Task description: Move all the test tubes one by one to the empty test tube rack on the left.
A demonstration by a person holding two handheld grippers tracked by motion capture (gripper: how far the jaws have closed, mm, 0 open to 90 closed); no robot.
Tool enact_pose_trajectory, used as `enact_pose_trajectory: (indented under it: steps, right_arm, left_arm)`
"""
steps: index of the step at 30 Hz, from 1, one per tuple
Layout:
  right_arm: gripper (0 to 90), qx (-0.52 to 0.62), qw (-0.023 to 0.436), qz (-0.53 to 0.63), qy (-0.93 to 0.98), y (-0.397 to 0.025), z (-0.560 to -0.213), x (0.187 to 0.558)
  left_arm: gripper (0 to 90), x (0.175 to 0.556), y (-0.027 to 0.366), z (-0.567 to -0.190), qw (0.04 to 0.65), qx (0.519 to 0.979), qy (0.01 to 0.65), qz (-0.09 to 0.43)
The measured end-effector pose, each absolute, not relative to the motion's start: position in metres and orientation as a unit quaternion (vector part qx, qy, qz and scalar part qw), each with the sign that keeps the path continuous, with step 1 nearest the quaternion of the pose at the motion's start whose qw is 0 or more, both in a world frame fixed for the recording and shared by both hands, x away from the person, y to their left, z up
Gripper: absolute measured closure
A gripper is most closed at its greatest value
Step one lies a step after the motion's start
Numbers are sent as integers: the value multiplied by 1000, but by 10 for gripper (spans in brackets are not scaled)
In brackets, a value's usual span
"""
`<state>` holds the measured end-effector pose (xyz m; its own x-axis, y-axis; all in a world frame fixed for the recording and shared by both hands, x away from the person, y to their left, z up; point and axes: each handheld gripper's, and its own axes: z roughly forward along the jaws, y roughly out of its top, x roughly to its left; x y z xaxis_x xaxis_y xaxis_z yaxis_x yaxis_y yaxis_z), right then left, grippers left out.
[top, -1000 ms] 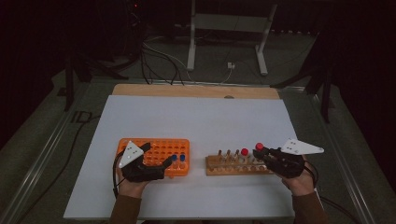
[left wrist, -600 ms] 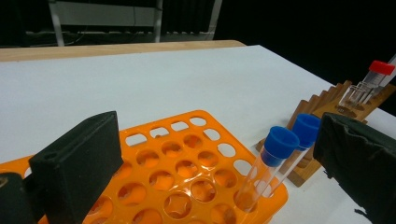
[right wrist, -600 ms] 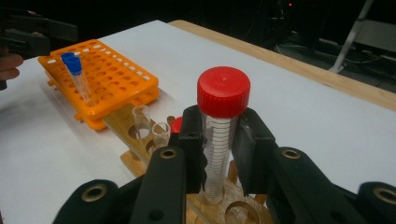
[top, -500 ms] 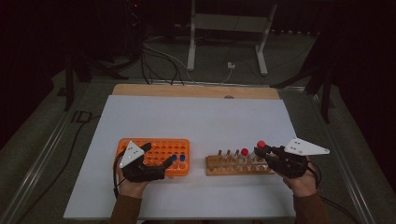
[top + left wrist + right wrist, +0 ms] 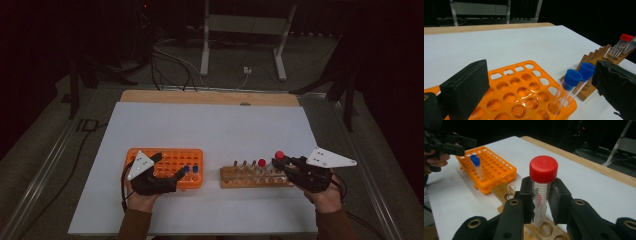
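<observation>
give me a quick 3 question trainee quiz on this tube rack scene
1. True or false: the right gripper is shut on a red-capped tube.
2. What colour caps do the two tubes in the orange rack have?
3. The left gripper is: A) open at the orange rack B) shut on a tube C) over the wooden rack.

Key: 1 true; 2 blue; 3 A.
</observation>
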<state>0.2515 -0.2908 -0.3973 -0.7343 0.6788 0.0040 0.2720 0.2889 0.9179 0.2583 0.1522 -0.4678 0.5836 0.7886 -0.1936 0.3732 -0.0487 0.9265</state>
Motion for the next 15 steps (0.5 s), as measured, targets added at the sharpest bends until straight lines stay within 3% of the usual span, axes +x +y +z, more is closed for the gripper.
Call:
enact_pose_trajectory:
  steps: [15]
  right_arm:
    - [744, 285, 177, 514, 789, -276, -396, 248]
  left_arm:
    - [22, 254, 146, -461, 558, 700, 401, 198]
